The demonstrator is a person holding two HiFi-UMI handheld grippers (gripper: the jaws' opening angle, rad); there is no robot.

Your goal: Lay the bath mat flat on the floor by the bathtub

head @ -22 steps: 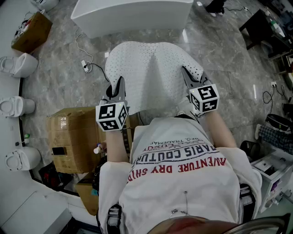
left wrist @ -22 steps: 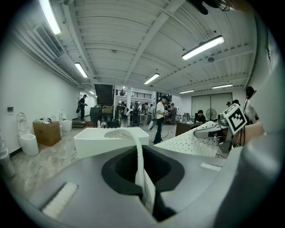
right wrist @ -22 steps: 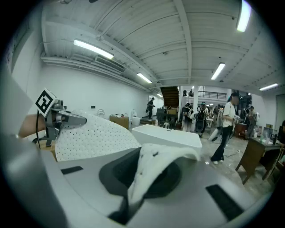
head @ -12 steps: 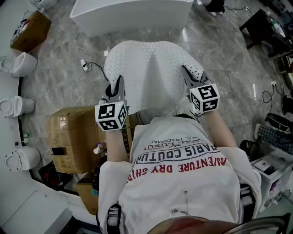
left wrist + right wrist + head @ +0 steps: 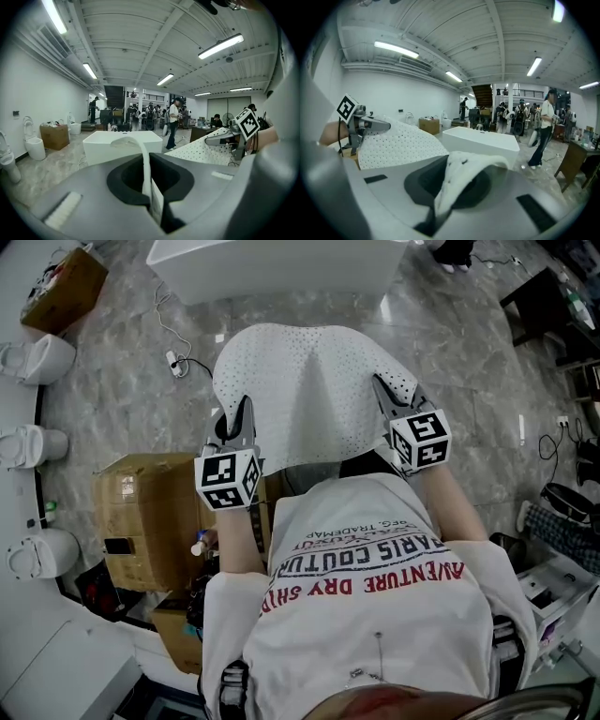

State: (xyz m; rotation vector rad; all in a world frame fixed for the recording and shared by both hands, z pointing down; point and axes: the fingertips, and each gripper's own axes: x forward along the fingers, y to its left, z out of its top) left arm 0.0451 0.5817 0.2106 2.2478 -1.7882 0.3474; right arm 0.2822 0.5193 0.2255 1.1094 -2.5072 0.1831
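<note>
The white perforated bath mat (image 5: pixel 305 390) hangs spread in the air between my two grippers, its far edge drooping toward the white bathtub (image 5: pixel 272 266). My left gripper (image 5: pixel 246 407) is shut on the mat's left edge. My right gripper (image 5: pixel 380 385) is shut on the mat's right edge. In the left gripper view a thin fold of the bath mat (image 5: pixel 146 166) runs pinched between the jaws, with the bathtub (image 5: pixel 123 145) ahead. In the right gripper view a bunched corner of the bath mat (image 5: pixel 461 180) sits between the jaws, and the bathtub (image 5: pixel 483 140) stands beyond.
A cardboard box (image 5: pixel 150 521) stands at my left, close to the left gripper. A cable and plug (image 5: pixel 178 362) lie on the marble floor (image 5: pixel 122 409) left of the mat. White toilets (image 5: pixel 33 357) line the left wall. Several people (image 5: pixel 174 123) stand farther back.
The view has shifted slightly, so the tub sits a little higher in the picture. Both grippers keep hold of the mat at about the same height.
</note>
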